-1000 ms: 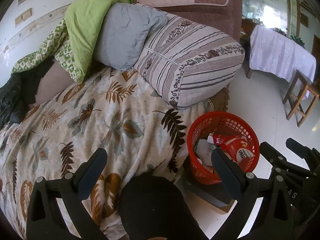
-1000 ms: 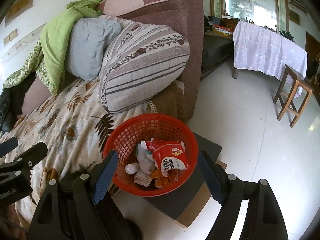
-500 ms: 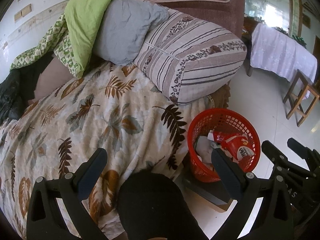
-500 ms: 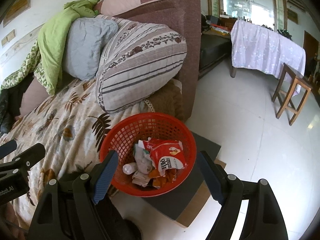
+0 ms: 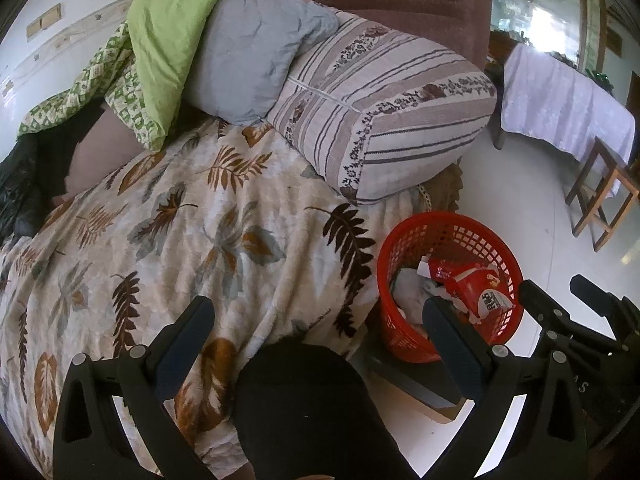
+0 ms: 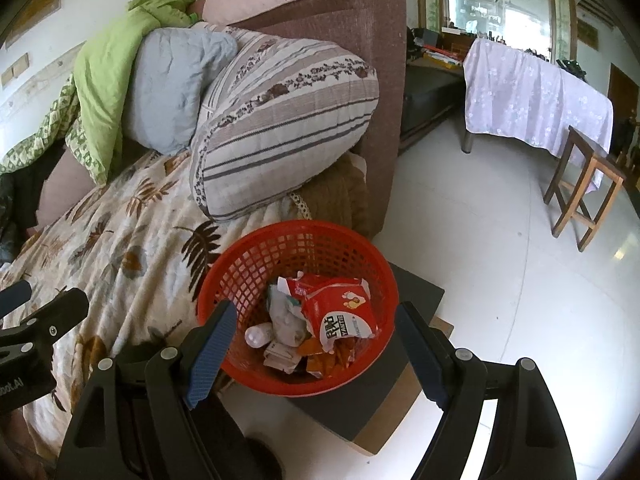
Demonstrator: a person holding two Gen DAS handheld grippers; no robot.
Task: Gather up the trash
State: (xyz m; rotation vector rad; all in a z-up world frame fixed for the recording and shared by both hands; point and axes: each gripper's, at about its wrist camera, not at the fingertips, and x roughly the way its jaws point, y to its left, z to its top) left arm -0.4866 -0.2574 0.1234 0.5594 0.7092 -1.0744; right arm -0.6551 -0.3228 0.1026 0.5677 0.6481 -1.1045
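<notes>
Right wrist view looks down on a red basket [image 6: 298, 248] that sits on a dark flat board [image 6: 416, 292] on the white floor [image 6: 500, 260], just beside the bed's edge. Inside the basket lies the trash: a red snack packet [image 6: 340, 312] on top, crumpled white paper [image 6: 284, 316] next to it, a small white bottle [image 6: 256, 336] toward the bed side, and orange scraps [image 6: 316, 360] near the basket's closest wall. The right gripper [image 6: 316, 344] hangs above the basket's near rim with its jaws spread wide and nothing between the pads; one blue finger [image 6: 212, 352] stands on the bed side of the basket, the other on the floor side. From the left wrist view, the left gripper [image 5: 320, 340] is likewise released and empty, held over the leaf-patterned blanket [image 5: 180, 240] on the bed, with the basket [image 5: 440, 232] off beside its right finger. A dark rounded shape [image 5: 304, 400] fills the space between and below its fingers; what it is cannot be told. Further from the basket, a striped pillow [image 5: 380, 120] lies on the blanket, with a grey pillow [image 5: 256, 56] and a green quilt [image 5: 168, 40] behind it. Across the floor, well apart from the basket, stand a wooden stool [image 6: 580, 192] and a piece of furniture draped in a pale lilac cloth [image 6: 532, 96].
</notes>
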